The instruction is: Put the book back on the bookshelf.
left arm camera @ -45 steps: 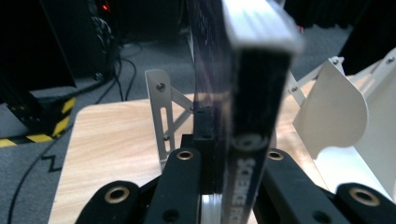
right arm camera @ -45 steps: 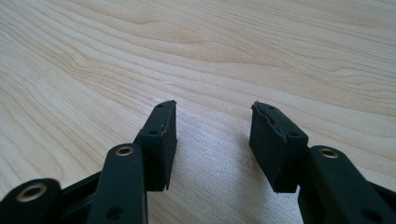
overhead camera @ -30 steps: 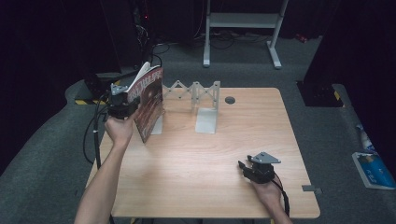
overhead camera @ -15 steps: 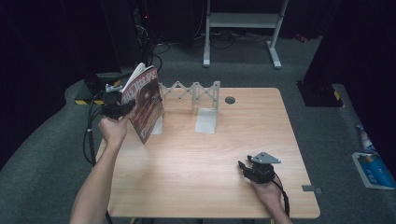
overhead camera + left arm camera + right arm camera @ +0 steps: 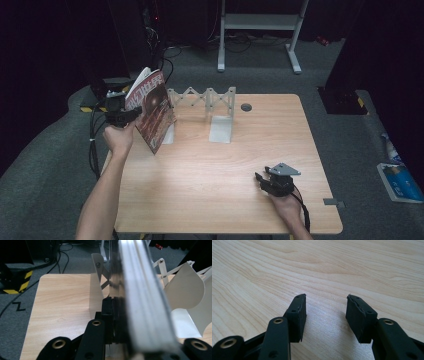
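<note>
Nearly upright book (image 5: 152, 107), spine downward

One book (image 5: 152, 107), one folding rack (image 5: 210, 107), two grippers.

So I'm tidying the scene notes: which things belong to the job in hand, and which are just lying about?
In the job:
- book, gripped in the left claw
- white folding rack beside it

Lying about:
- right claw, open, resting on the table
- blue packet on the floor
- white stand behind the table
</note>
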`<state>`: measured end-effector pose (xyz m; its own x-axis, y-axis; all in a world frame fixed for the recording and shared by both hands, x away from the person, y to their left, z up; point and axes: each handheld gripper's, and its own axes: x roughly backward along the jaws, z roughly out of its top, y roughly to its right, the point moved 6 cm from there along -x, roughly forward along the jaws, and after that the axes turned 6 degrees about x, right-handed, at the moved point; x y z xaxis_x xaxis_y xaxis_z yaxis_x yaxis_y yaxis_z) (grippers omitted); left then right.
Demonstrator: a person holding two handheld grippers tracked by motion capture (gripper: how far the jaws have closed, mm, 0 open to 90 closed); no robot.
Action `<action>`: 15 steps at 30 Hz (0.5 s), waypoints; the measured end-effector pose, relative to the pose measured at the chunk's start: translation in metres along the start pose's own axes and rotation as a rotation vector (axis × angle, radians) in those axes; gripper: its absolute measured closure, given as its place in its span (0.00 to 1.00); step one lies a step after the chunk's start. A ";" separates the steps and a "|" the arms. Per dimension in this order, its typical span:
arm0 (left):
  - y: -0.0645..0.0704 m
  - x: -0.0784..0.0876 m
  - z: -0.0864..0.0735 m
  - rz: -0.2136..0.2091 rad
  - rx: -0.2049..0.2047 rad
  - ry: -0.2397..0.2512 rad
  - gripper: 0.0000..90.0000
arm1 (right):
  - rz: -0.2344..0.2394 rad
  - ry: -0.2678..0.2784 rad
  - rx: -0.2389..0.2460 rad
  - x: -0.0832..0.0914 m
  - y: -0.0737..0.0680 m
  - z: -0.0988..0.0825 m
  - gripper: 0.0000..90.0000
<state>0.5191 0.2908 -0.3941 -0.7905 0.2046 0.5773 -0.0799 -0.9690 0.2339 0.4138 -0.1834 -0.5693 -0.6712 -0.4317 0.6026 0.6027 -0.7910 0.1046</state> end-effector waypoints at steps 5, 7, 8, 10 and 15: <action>-0.007 -0.001 -0.003 -0.005 0.039 0.002 0.87 | 0.000 0.000 -0.001 0.000 0.000 0.000 0.56; -0.008 -0.001 -0.005 -0.009 0.039 0.001 0.86 | 0.000 0.000 -0.001 0.000 0.000 0.000 0.56; -0.008 -0.001 -0.005 -0.009 0.038 0.001 0.86 | 0.000 0.001 -0.001 0.000 0.000 0.000 0.56; -0.008 -0.001 -0.006 -0.010 0.040 0.001 0.85 | 0.000 0.000 -0.001 0.000 0.000 0.000 0.56; -0.009 -0.002 -0.007 -0.007 0.039 -0.003 0.82 | 0.001 0.001 0.002 0.000 0.000 0.000 0.56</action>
<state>0.5171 0.2983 -0.4029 -0.7880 0.2121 0.5779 -0.0617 -0.9613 0.2686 0.4138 -0.1833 -0.5693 -0.6714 -0.4329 0.6016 0.6040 -0.7899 0.1057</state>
